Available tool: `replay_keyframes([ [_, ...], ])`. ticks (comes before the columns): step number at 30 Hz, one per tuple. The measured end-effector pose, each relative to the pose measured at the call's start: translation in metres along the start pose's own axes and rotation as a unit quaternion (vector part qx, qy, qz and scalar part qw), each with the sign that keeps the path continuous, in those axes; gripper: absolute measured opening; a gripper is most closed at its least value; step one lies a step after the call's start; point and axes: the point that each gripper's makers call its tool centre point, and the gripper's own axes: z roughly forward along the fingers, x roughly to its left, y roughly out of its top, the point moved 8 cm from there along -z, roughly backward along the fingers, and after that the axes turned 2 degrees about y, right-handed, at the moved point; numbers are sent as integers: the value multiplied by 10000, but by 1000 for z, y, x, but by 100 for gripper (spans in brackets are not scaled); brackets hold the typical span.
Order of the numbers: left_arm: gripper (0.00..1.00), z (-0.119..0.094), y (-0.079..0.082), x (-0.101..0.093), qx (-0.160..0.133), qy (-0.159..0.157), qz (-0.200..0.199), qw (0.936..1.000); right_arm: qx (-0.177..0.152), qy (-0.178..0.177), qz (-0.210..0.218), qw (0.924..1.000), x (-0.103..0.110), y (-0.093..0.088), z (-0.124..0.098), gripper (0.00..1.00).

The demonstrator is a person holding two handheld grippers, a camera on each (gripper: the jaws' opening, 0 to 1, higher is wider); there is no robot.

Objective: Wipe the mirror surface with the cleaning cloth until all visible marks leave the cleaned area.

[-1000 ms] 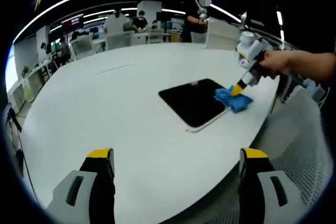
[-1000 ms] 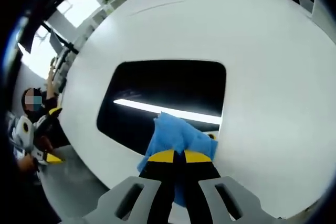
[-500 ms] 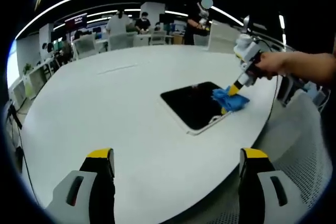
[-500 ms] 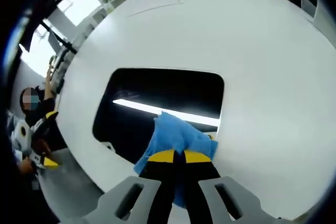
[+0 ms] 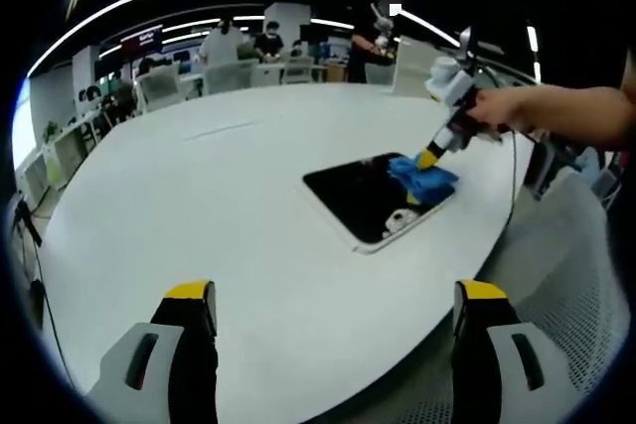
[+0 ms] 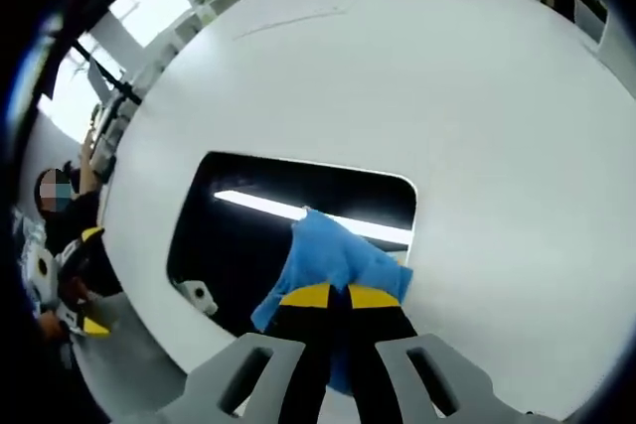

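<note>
the right gripper [image 6: 329, 296] has its jaws closed tight on the blue cleaning cloth [image 6: 336, 257], which is pressed on the dark mirror [image 6: 248, 245] just ahead of them. the left gripper [image 5: 333, 297] hangs wide open, holding nothing, over the white table [image 5: 199, 196]; mirror well ahead. people, perhaps seated, beyond.

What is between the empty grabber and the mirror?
Just bare white table. The left gripper view shows it between the left gripper and the mirror.
</note>
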Motion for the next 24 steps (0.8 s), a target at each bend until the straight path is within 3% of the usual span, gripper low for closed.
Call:
replay_keyframes([
  [24, 99, 0, 0, 0, 14, 10, 46, 10000, -89, -155, -228, 9996, -8, 32, 8, 0],
])
